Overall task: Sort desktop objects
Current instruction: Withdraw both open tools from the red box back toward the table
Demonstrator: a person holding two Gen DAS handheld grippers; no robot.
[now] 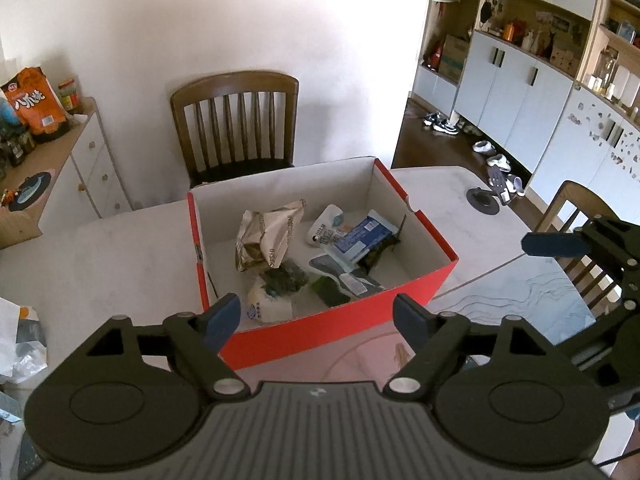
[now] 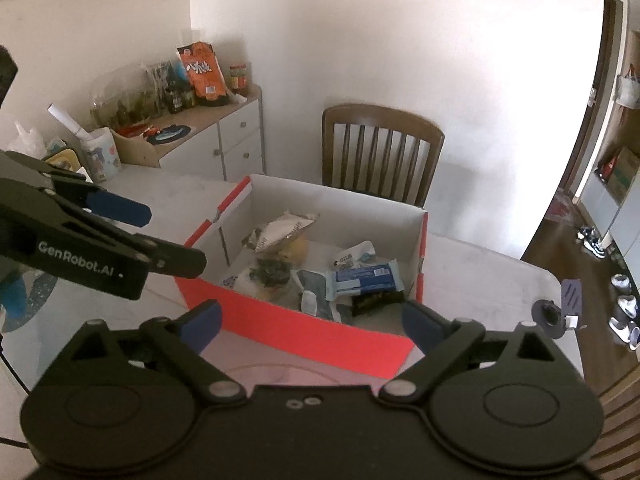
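A red cardboard box (image 1: 340,322) with a white inside stands on the table; it also shows in the right wrist view (image 2: 304,330). It holds several packets: a crumpled silver bag (image 1: 268,236), a blue-and-white packet (image 1: 360,238) and dark green packs (image 1: 290,278). In the right wrist view the silver bag (image 2: 284,230) and the blue packet (image 2: 364,276) lie inside. My left gripper (image 1: 318,316) is open and empty just in front of the box. My right gripper (image 2: 312,322) is open and empty at the box's near wall.
A wooden chair (image 1: 236,120) stands behind the table against the wall. A sideboard (image 2: 208,136) with snack bags and jars is to the left. A second chair (image 1: 576,216) is at the right. A round grommet (image 1: 484,200) sits in the table (image 1: 120,256).
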